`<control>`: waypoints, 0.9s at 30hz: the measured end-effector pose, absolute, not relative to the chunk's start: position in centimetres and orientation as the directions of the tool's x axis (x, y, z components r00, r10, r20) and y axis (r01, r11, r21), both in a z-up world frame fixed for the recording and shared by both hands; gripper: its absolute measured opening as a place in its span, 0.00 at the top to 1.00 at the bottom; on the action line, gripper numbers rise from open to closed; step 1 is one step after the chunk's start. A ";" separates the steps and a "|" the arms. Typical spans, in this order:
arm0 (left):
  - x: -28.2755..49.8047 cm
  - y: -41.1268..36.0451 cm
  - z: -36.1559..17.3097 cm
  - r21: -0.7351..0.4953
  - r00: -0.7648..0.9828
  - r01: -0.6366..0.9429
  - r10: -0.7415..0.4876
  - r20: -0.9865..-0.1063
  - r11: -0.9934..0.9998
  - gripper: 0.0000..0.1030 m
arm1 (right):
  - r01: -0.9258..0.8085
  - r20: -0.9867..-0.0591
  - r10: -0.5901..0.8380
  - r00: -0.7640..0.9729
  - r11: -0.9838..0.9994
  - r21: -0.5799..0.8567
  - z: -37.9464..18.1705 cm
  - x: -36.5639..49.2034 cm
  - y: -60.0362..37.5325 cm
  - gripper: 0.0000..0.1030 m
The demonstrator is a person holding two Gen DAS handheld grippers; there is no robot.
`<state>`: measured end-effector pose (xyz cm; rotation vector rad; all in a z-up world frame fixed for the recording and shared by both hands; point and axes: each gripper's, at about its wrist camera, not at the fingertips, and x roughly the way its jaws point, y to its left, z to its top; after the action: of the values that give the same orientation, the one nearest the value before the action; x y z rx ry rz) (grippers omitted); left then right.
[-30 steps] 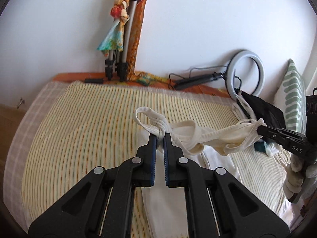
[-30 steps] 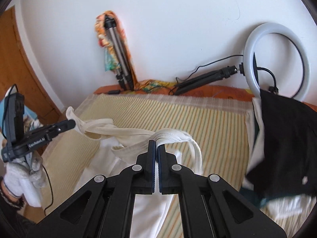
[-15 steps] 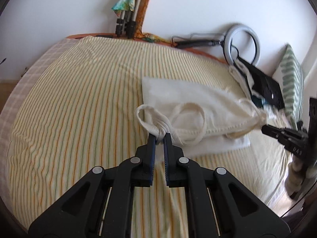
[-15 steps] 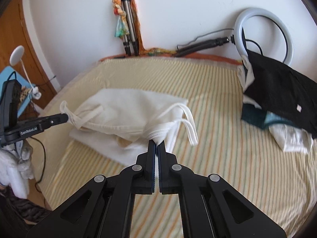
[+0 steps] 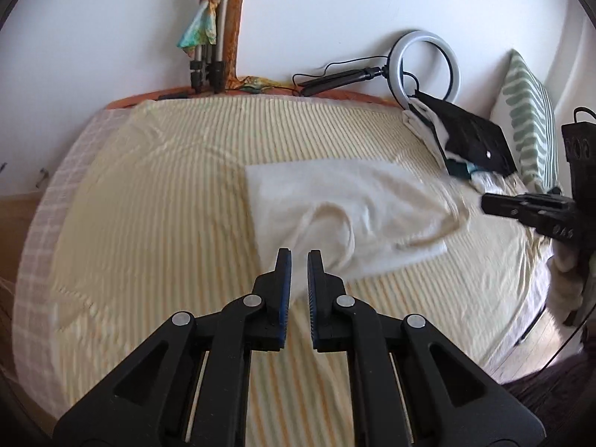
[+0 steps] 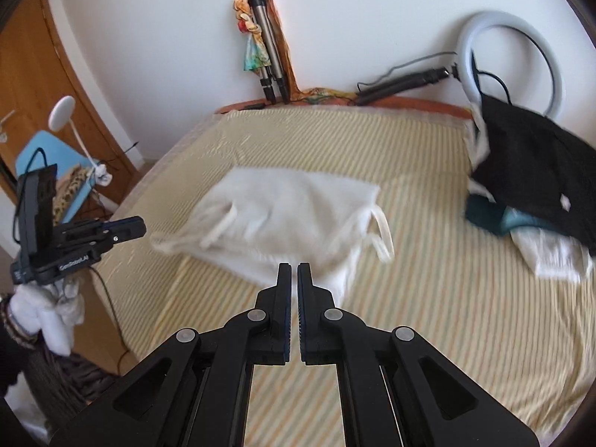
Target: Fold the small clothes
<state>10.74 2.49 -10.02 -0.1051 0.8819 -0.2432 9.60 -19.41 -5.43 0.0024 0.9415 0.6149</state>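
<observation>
While your two grippers hang over the near part of the bed (image 5: 156, 201), the cream tank top (image 5: 346, 212) lies on the striped sheet out ahead of them, doubled over into a rough rectangle. Your left gripper (image 5: 299, 257) holds nothing — a narrow gap shows between its blue-lined fingers (image 5: 285, 279), and only cloth lying on the bed appears beyond the tips. Your right gripper (image 6: 293, 270) is likewise released, its fingers parted by a thin slit with nothing in it, tips just short of the garment's near edge.

In the right wrist view the tank top reads as a soft, blurred heap: one strap loop (image 6: 381, 236) trails off its right side onto the sheet, another strap lies across its left front. In the left wrist view the top layer sits rumpled, with a curved neckline fold near the middle.

Far right on the bed, a black garment (image 5: 473, 138) rests on a small pile of white and teal clothes, well apart from the tank top. A ring light (image 5: 428, 63) leans at the wall behind that pile, a folded tripod (image 5: 212, 37) draped with bright cloth stands at the far wall, and a green-striped pillow (image 5: 532, 123) sits at the right edge.

Each wrist view catches the other gripper off to its side, held in a white-gloved hand.
</observation>
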 end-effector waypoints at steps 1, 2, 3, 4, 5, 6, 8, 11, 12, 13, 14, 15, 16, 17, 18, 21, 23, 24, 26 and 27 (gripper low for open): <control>11.8 2.1 -10.3 -0.192 0.605 0.162 -0.251 -0.755 0.968 0.95 | -0.490 -0.766 0.486 0.422 0.833 0.258 -5.7 10.7 -18.6 0.98; 12.6 1.8 -10.5 -0.185 0.603 0.157 -0.242 -0.760 0.970 0.95 | -0.487 -0.773 0.478 0.417 0.836 0.254 -6.1 11.4 -18.1 0.98; 13.5 1.5 -10.8 -0.177 0.599 0.157 -0.237 -0.765 0.972 0.95 | -0.478 -0.787 0.454 0.418 0.847 0.235 -6.5 12.2 -17.5 0.98; 14.5 1.0 -11.3 -0.181 0.584 0.165 -0.244 -0.774 0.970 0.95 | -0.472 -0.799 0.432 0.419 0.855 0.215 -6.9 12.6 -17.2 0.98; 15.0 0.8 -11.7 -0.187 0.574 0.169 -0.251 -0.779 0.968 0.95 | -0.466 -0.807 0.420 0.415 0.860 0.207 -7.4 12.9 -17.1 0.98; 15.7 0.5 -12.3 -0.192 0.556 0.171 -0.256 -0.791 0.966 0.95 | -0.455 -0.817 0.408 0.406 0.866 0.206 -7.9 13.2 -17.1 0.98; 16.2 0.4 -13.5 -0.199 0.518 0.169 -0.258 -0.815 0.965 0.95 | -0.429 -0.844 0.395 0.364 0.875 0.224 -9.4 13.5 -17.1 0.98; 15.2 0.7 -15.1 -0.201 0.472 0.182 -0.265 -0.841 0.963 0.95 | -0.436 -0.875 0.390 0.286 0.866 0.244 -11.5 12.3 -17.6 0.98; 14.5 0.8 -15.6 -0.189 0.459 0.193 -0.259 -0.850 0.963 0.95 | -0.447 -0.886 0.379 0.267 0.863 0.234 -12.0 11.5 -17.9 0.98; 13.6 1.0 -16.1 -0.172 0.448 0.211 -0.251 -0.858 0.962 0.95 | -0.461 -0.893 0.374 0.251 0.857 0.229 -12.5 10.7 -18.2 0.98; 13.0 1.2 -16.4 -0.159 0.448 0.219 -0.244 -0.860 0.963 0.95 | -0.468 -0.893 0.380 0.241 0.851 0.236 -12.7 10.1 -18.6 0.98; 12.2 1.3 -16.4 -0.145 0.452 0.230 -0.238 -0.859 0.962 0.95 | -0.471 -0.888 0.400 0.228 0.843 0.259 -12.8 9.5 -19.1 0.98; 11.6 1.5 -16.4 -0.133 0.448 0.240 -0.231 -0.863 0.962 0.95 | -0.470 -0.881 0.417 0.222 0.838 0.278 -12.7 9.2 -19.6 0.98; 11.1 1.6 -16.4 -0.125 0.446 0.251 -0.230 -0.865 0.960 0.95 | -0.468 -0.871 0.441 0.215 0.830 0.304 -12.5 8.9 -20.2 0.98; 10.5 1.6 -16.1 -0.103 0.452 0.262 -0.217 -0.865 0.959 0.95 | -0.464 -0.865 0.452 0.216 0.827 0.317 -12.1 8.8 -20.7 0.98; 9.6 1.9 -14.7 -0.089 0.487 0.258 -0.209 -0.848 0.962 0.95 | -0.460 -0.835 0.486 0.258 0.822 0.336 -10.5 9.5 -21.9 0.98; 9.3 2.2 -13.3 -0.117 0.516 0.247 -0.233 -0.825 0.962 0.95 | -0.428 -0.801 0.519 0.297 0.823 0.374 -9.6 10.4 -23.0 0.77; 9.3 2.3 -12.8 -0.132 0.527 0.242 -0.244 -0.814 0.961 0.95 | -0.415 -0.788 0.533 0.309 0.820 0.393 -9.3 10.8 -23.5 0.72; 9.6 2.6 -12.0 -0.151 0.546 0.224 -0.253 -0.798 0.963 0.95 | -0.394 -0.777 0.533 0.335 0.828 0.398 -8.7 11.3 -24.2 0.69; 9.9 2.9 -11.8 -0.159 0.558 0.208 -0.251 -0.791 0.965 0.95 | -0.389 -0.767 0.537 0.352 0.829 0.402 -8.4 11.3 -24.5 0.69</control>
<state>9.95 2.93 -11.77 -0.0490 0.9406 -0.2709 11.29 -24.50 -8.41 0.1597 1.0521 0.6019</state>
